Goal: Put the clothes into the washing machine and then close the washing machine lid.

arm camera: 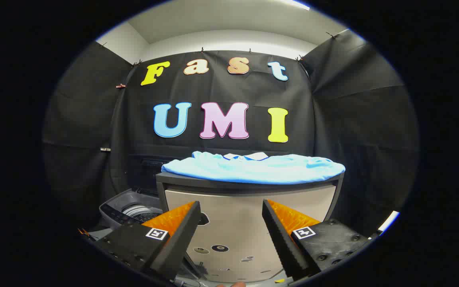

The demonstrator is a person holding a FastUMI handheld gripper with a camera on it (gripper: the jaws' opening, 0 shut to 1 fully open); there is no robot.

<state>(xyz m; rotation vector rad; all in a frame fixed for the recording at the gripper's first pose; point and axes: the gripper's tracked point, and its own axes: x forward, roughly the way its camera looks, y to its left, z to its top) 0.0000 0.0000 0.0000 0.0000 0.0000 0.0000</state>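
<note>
- Gripper view, step in hand: the task looks to be at its very start. The light blue garment lies spread flat on top of a dark-edged cabinet, untouched, so the reach for the clothes has not yet been made.
- Gripper view, the tongs: the gripper is spread wide and holds nothing. Its two fingers stand well apart, with only the pale front of the cabinet showing between them.
- Gripper view, where the clothes lie: the garment is at about 12 o'clock from the fingertips, beyond and above them, not between them, and clear of any contact.
- Gripper view, the washing machine: it stands at roughly 10 o'clock from the fingers, beside the cabinet and lower than its top. Its drum shows, so the lid appears to be up.
- Next move, as a judgement: the tongs need to rise and go forward to the cloth's near edge, close on a fold, then carry it over toward 10 o'clock and down into the drum.
</note>
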